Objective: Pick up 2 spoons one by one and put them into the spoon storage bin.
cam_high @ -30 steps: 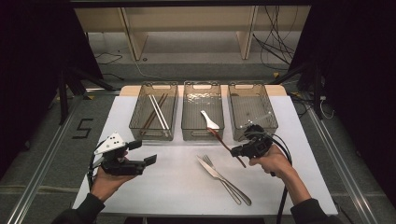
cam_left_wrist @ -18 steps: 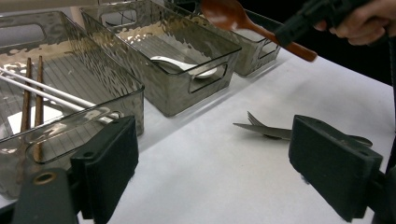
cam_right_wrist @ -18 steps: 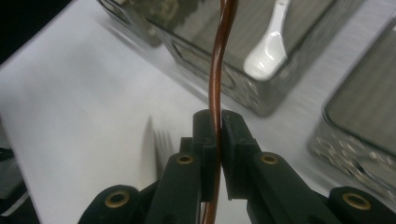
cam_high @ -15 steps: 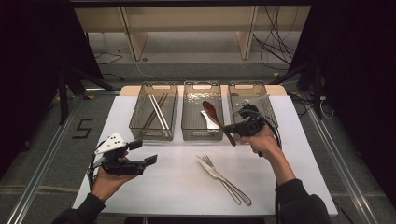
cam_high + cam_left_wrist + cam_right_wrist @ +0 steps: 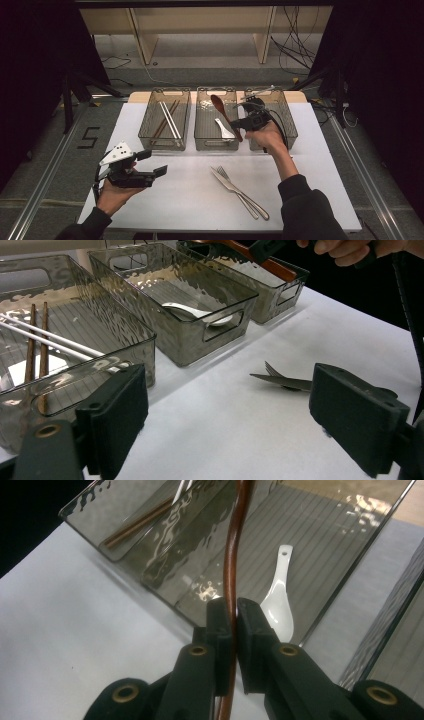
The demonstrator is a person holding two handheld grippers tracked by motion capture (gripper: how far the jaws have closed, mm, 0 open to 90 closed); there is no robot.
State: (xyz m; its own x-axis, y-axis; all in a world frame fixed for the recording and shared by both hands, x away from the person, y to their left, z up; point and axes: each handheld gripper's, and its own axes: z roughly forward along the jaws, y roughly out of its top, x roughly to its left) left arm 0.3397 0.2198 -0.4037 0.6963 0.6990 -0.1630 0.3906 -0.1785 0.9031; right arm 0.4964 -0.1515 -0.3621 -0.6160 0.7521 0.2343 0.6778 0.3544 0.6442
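My right gripper (image 5: 240, 125) is shut on the handle of a brown wooden spoon (image 5: 223, 114). It holds the spoon in the air above the middle bin (image 5: 215, 146), bowl end toward the far side. In the right gripper view the pads (image 5: 220, 625) clamp the thin handle (image 5: 231, 565), and a white ceramic spoon (image 5: 278, 605) lies in the bin below. My left gripper (image 5: 152, 163) rests at the front left of the table, open, with nothing between its fingers (image 5: 120, 410).
The left bin (image 5: 162, 145) holds brown and white chopsticks (image 5: 167, 120). A third bin (image 5: 287, 120) stands to the right, behind my right hand. A metal fork and knife (image 5: 237, 187) lie on the white table in front of the bins.
My right gripper has carried the wooden spoon up and away from the table in front of the bins to above the middle bin. The left gripper has stayed put.
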